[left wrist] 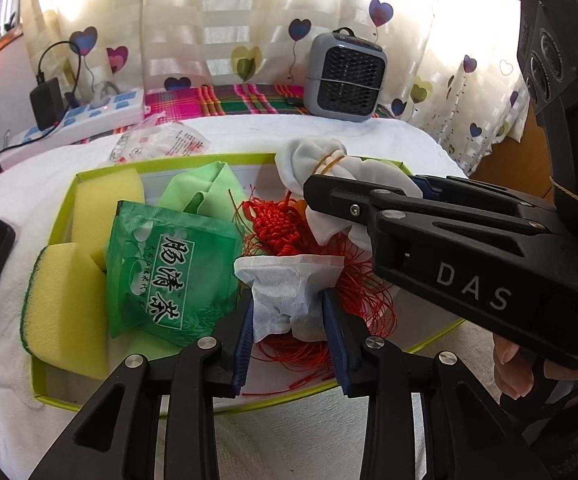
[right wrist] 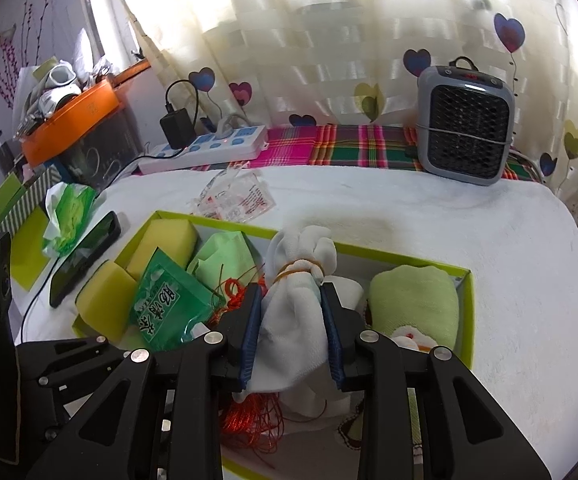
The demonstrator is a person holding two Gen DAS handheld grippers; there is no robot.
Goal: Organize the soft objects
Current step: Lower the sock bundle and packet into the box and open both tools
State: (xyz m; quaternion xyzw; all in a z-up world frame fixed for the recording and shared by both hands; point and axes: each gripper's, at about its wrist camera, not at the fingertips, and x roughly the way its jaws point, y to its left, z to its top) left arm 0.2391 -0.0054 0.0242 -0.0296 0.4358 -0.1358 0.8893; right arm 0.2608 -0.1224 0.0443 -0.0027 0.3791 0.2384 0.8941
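A home room: heart-print curtains (right wrist: 329, 52), a small heater (right wrist: 465, 124), a power strip (right wrist: 209, 150).

Yellow sponges (left wrist: 65, 300): 2. Green tea packet (left wrist: 165, 276): 1. White tied cloth bundle (right wrist: 293, 304): 1. Red tasselled knot (left wrist: 273, 216): 1. White pouch (left wrist: 289, 292): 1. Green towel (right wrist: 417, 304): 1. Light green cloth (left wrist: 205, 190): 1. Box (right wrist: 465, 304): 1. Heater (right wrist: 465, 124): 1. Power strip (right wrist: 209, 150): 1. Phone (right wrist: 85, 258): 1.

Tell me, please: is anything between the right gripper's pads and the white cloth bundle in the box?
Nothing visible. The right gripper already has the white cloth bundle directly between its blue pads, over the green-rimmed box. The red tassel cord lies underneath, not between.
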